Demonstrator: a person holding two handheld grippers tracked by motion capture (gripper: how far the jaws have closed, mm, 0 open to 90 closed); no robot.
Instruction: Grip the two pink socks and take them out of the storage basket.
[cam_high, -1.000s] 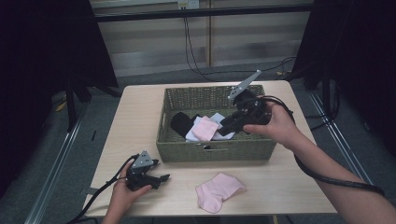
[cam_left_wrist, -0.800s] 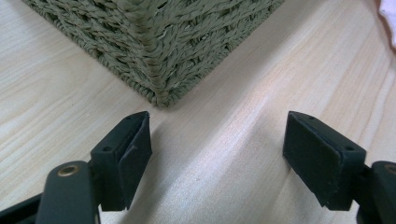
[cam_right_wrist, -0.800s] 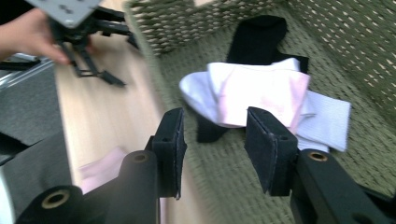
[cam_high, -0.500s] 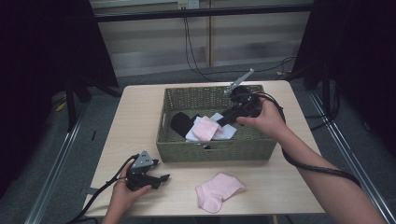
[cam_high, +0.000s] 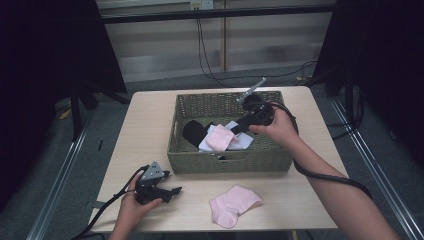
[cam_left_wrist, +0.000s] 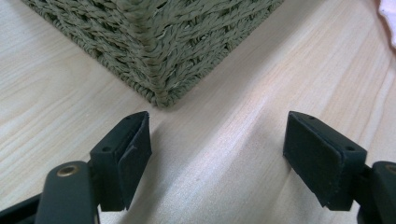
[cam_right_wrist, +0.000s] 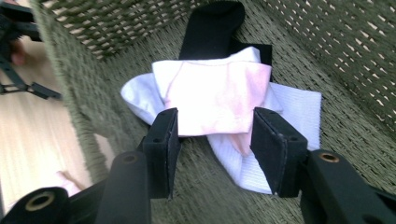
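1. One pale wooden table (cam_high: 150, 130) carries a rectangular woven wicker basket (cam_high: 225, 162).
2. Right gripper (cam_right_wrist: 212, 140) hangs inside the basket; its jaws, just opened, stand apart over a soft pink sock (cam_right_wrist: 217, 100) atop white and black ones.
3. Left gripper (cam_left_wrist: 217, 156), jaws wide apart, rests near the basket's front corner.
4. Another pink sock (cam_high: 232, 205) lies before the basket.

Black sock (cam_right_wrist: 212, 28) – mostly hidden under pink sock (cam_right_wrist: 215, 95).
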